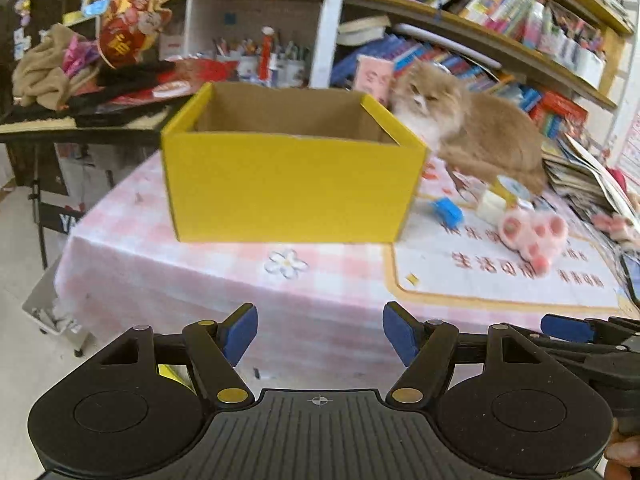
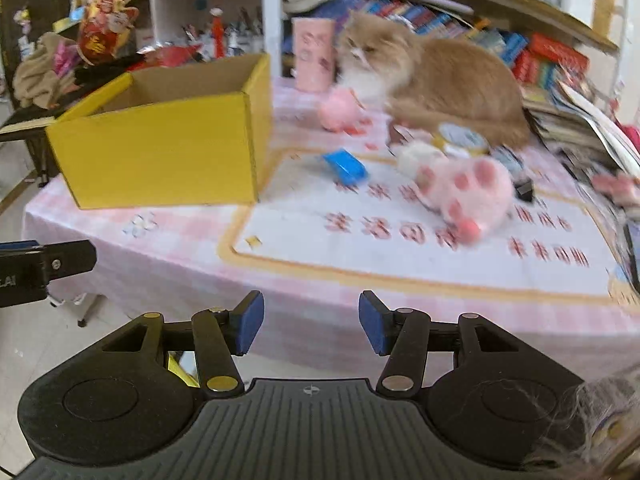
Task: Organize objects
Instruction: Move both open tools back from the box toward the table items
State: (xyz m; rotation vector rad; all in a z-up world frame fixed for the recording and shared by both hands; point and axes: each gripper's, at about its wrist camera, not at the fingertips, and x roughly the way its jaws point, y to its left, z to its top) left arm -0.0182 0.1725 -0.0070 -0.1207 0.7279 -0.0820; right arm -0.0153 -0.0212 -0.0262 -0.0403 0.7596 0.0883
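At right of centre in the right wrist view, the pink paw toy (image 2: 466, 192) lies ahead of the right gripper (image 2: 311, 322), nearer than the left gripper (image 1: 320, 334); both fingers gape, empty.

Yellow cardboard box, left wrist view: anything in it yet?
Cannot tell: the open yellow cardboard box shows only bare brown inner walls, and its floor is hidden behind the front wall.
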